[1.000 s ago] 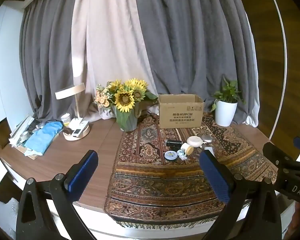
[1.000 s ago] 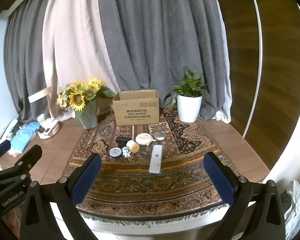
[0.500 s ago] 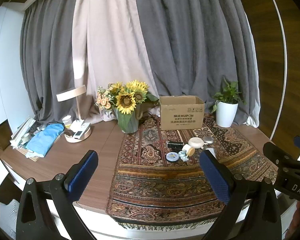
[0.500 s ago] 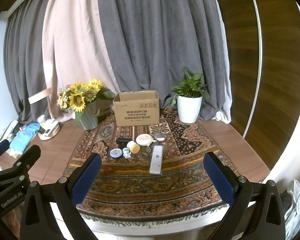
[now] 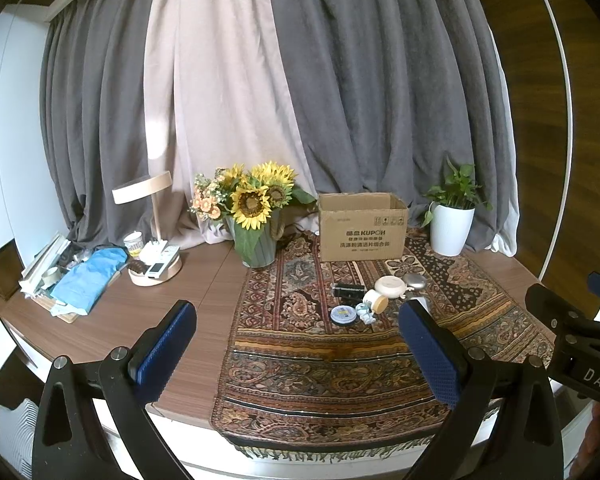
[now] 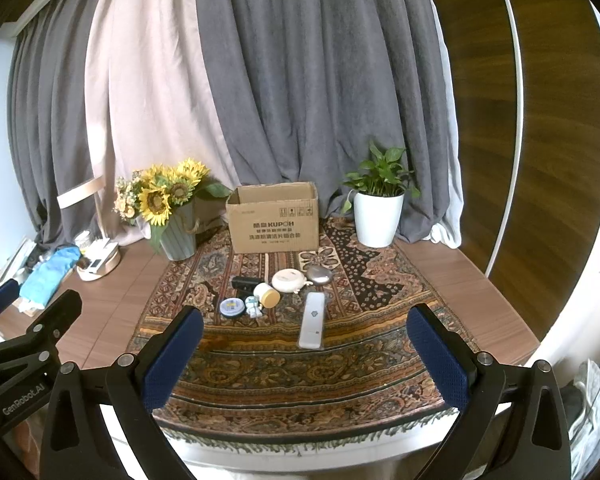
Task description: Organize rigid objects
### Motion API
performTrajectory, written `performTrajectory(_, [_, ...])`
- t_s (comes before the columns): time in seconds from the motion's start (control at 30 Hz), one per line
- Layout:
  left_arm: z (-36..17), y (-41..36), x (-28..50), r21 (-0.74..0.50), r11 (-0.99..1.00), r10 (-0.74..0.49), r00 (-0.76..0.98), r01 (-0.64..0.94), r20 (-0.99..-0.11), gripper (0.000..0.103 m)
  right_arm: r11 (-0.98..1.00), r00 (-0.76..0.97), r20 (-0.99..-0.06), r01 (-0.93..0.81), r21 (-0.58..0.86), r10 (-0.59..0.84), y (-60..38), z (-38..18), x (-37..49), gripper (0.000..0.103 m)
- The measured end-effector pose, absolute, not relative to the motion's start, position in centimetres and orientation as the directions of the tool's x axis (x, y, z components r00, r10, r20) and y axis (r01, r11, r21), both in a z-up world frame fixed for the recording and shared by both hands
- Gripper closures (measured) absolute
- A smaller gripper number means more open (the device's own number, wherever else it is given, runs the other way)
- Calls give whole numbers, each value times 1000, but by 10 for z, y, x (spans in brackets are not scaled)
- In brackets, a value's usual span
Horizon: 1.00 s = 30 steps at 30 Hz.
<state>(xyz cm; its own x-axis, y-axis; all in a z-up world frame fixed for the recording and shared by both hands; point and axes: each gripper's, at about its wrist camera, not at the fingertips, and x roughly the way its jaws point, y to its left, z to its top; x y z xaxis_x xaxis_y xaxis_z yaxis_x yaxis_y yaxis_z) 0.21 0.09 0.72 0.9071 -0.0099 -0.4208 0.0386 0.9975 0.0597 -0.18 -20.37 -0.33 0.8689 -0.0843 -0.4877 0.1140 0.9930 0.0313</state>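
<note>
Beyond spread, empty right hand-held gripper (image 6: pixel 305 347): white remote (image 6: pixel 312 320) on rug (image 6: pixel 300 380).

Small items cluster mid-rug (image 6: pixel 260 364): black case (image 6: pixel 245 282), blue tin (image 6: pixel 232 306), toy figure (image 6: pixel 253 306), tipped jar (image 6: pixel 267 294), cream disc (image 6: pixel 287 280), silver pebble (image 6: pixel 320 274), white remote (image 6: pixel 312 320). Open box (image 6: pixel 274 218) stands behind.
</note>
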Motion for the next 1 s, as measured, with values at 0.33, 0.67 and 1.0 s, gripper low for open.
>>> performTrajectory(0.33, [7, 1, 2, 58, 998, -12, 907, 40, -422, 0, 993, 870, -485, 118, 30, -88, -204, -2, -2, 0])
performTrajectory(0.67, [9, -5, 4, 62, 997, -11, 907, 40, -422, 0, 992, 871, -484, 119, 31, -89, -204, 0, -2, 0])
performTrajectory(1.0, [11, -14, 7, 63, 997, -13, 907, 43, -421, 0, 992, 872, -482, 118, 33, -88, -205, 2, -1, 0])
